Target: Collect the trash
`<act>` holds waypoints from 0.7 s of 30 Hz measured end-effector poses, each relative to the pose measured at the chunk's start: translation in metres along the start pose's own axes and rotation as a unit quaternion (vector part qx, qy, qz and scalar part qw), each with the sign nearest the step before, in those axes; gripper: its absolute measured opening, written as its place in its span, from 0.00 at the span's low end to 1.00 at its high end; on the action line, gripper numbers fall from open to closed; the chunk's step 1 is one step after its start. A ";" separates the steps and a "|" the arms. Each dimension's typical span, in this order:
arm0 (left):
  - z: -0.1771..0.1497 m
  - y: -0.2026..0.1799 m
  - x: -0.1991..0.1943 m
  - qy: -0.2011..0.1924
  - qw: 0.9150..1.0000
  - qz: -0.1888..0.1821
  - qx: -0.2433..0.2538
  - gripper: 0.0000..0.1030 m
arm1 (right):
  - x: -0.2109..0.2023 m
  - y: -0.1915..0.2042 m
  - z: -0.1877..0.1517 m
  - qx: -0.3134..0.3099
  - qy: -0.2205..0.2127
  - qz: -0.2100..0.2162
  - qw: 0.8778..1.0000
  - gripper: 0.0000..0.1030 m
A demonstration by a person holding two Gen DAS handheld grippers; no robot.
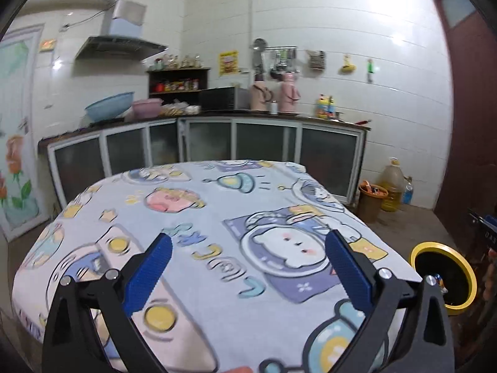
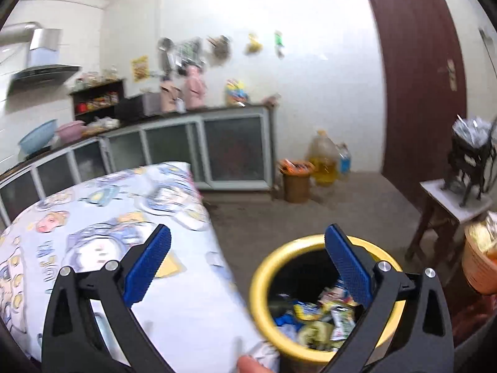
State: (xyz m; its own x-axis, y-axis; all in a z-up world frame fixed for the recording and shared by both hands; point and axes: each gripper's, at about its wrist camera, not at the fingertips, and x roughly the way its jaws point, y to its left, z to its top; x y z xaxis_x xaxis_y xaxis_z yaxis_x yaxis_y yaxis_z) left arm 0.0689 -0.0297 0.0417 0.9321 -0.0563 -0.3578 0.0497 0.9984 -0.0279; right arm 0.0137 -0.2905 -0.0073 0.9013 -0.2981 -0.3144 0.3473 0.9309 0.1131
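Observation:
A yellow-rimmed black trash bin (image 2: 270,267) stands on the floor by the table's right edge, holding several crumpled wrappers (image 2: 313,317). My right gripper (image 2: 248,244) is open and empty, above the gap between the table and the bin, its right finger over the bin's mouth. My left gripper (image 1: 250,248) is open and empty above the table's cartoon-print cloth (image 1: 202,217). The bin also shows in the left wrist view (image 1: 417,250) at the lower right. No loose trash shows on the cloth.
Kitchen counters with glass-front cabinets (image 1: 267,140) line the far wall. A brown bucket (image 2: 296,183) and oil bottles (image 2: 323,155) stand on the floor near a dark red door (image 2: 419,77). A small stool (image 2: 447,205) and an orange basket (image 2: 480,261) are at right.

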 end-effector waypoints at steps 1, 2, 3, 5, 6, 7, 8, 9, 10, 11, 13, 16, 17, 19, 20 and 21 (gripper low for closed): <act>-0.001 0.007 -0.003 0.000 1.000 0.002 -0.005 0.92 | -0.008 0.011 0.000 -0.002 -0.008 0.016 1.000 0.92; -0.003 0.013 -0.009 -0.001 1.000 0.011 -0.009 0.92 | -0.014 0.019 -0.001 -0.004 -0.011 0.026 1.000 0.92; -0.004 0.017 -0.013 -0.002 1.000 0.018 -0.011 0.92 | -0.021 0.029 -0.002 -0.010 -0.012 0.034 0.999 0.92; -0.008 0.026 -0.024 -0.004 0.999 0.025 -0.024 0.92 | -0.033 0.048 -0.008 -0.022 -0.012 0.050 0.998 0.92; -0.011 0.030 -0.028 -0.007 0.999 0.023 -0.030 0.92 | -0.039 0.055 -0.011 -0.024 -0.010 0.057 0.998 0.92; -0.014 0.028 -0.031 -0.008 0.999 0.023 -0.033 0.92 | -0.044 0.061 -0.015 -0.024 -0.005 0.066 0.998 0.92; -0.016 0.031 -0.034 -0.009 0.999 0.027 -0.033 0.92 | -0.047 0.067 -0.019 -0.025 -0.002 0.076 0.997 0.92; -0.020 0.031 -0.036 -0.005 0.999 0.037 -0.032 0.92 | -0.052 0.074 -0.023 -0.029 0.001 0.090 0.995 0.92; -0.024 0.032 -0.037 0.005 0.999 0.045 -0.029 0.92 | -0.054 0.077 -0.026 -0.032 0.002 0.095 0.995 0.92; -0.028 0.031 -0.038 0.011 0.999 0.046 -0.027 0.92 | -0.058 0.083 -0.031 -0.036 0.001 0.097 0.995 0.92; -0.036 0.030 -0.039 0.022 0.998 0.055 -0.020 0.92 | -0.062 0.090 -0.037 -0.041 0.002 0.099 0.994 0.92; -0.049 0.032 -0.042 0.029 0.997 0.056 -0.033 0.92 | -0.063 0.098 -0.048 -0.048 0.006 0.100 0.994 0.92; -0.053 0.033 -0.043 0.030 0.997 0.055 -0.037 0.92 | -0.064 0.099 -0.050 -0.047 0.005 0.099 0.994 0.92; -0.059 0.033 -0.045 0.036 0.997 0.054 -0.043 0.92 | -0.066 0.101 -0.054 -0.048 -0.002 0.093 0.994 0.92; -0.060 0.032 -0.041 0.038 0.997 0.050 -0.044 0.92 | -0.068 0.103 -0.057 -0.051 -0.006 0.089 0.995 0.92; -0.061 0.032 -0.040 0.042 0.997 0.045 -0.045 0.92 | -0.070 0.104 -0.059 -0.055 -0.011 0.085 0.995 0.92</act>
State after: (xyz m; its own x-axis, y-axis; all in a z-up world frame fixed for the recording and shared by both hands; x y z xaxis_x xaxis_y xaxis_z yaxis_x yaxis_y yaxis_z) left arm 0.0113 0.0042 -0.0022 0.8978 0.0298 -0.4393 -0.0693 0.9948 -0.0742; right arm -0.0288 -0.1599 -0.0295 0.9502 -0.1376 -0.2796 0.1601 0.9853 0.0592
